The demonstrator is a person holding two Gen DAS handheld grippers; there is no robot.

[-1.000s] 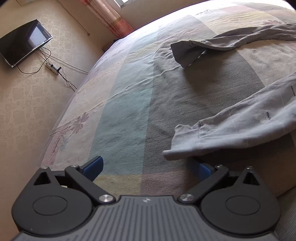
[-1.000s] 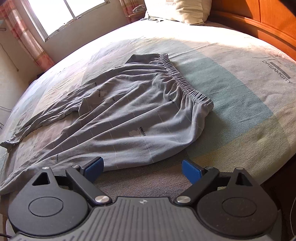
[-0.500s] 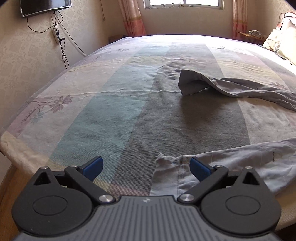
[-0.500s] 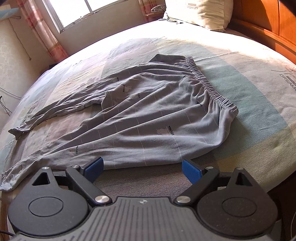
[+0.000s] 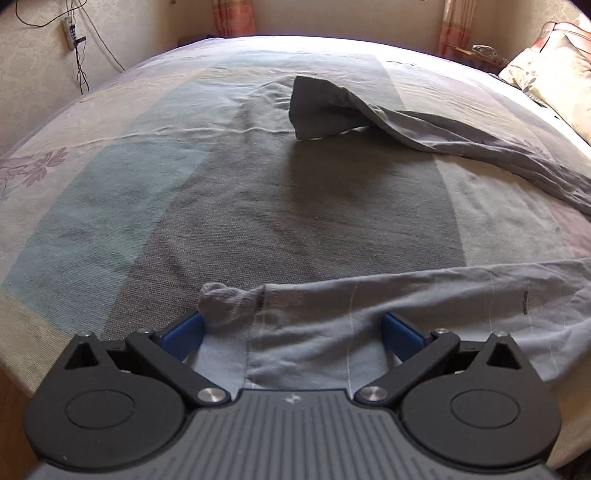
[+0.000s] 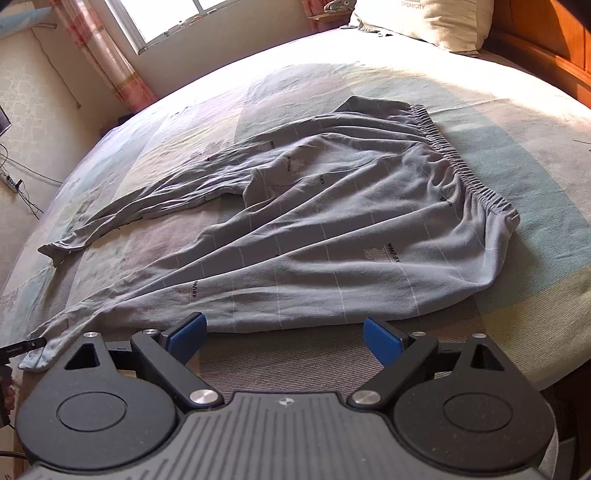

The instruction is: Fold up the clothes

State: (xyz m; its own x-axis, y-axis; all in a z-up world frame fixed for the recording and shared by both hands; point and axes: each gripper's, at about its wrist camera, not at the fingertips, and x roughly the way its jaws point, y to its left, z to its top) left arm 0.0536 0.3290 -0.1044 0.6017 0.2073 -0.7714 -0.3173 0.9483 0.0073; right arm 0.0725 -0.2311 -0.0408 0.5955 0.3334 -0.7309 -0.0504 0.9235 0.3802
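a bedroom with a striped bed [image 6: 480, 110], a window [image 6: 166, 14] and curtain [image 6: 107, 55] at the far wall, a pillow [image 6: 424, 18] by the wooden headboard [image 6: 546, 40]. grey trousers [image 6: 332, 221] lie spread flat on the bed, elastic waistband [image 6: 454, 155] toward the pillow end, both legs running away from it. in the left wrist view the near leg's cuff [image 5: 236, 299] lies between the blue fingers [image 5: 183, 332] of the left gripper [image 5: 291, 328], which are spread wide with the cloth passing between them, not pinched; its rolled end sits just beside the left finger. the far leg [image 5: 369, 110] lies well apart across the bed, its end folded up. the left gripper is held low over the bed's near edge, pointing along the bed toward the window wall. the right gripper [image 6: 284, 332] also has its fingers [image 6: 382, 339] spread wide, gripping nothing; the trousers' near edge lies just beyond the fingertips, with bare bed between them. it points across the trousers toward the window, held low by the bed's edge. a cable and power strip [image 5: 70, 33] hang on the wall.
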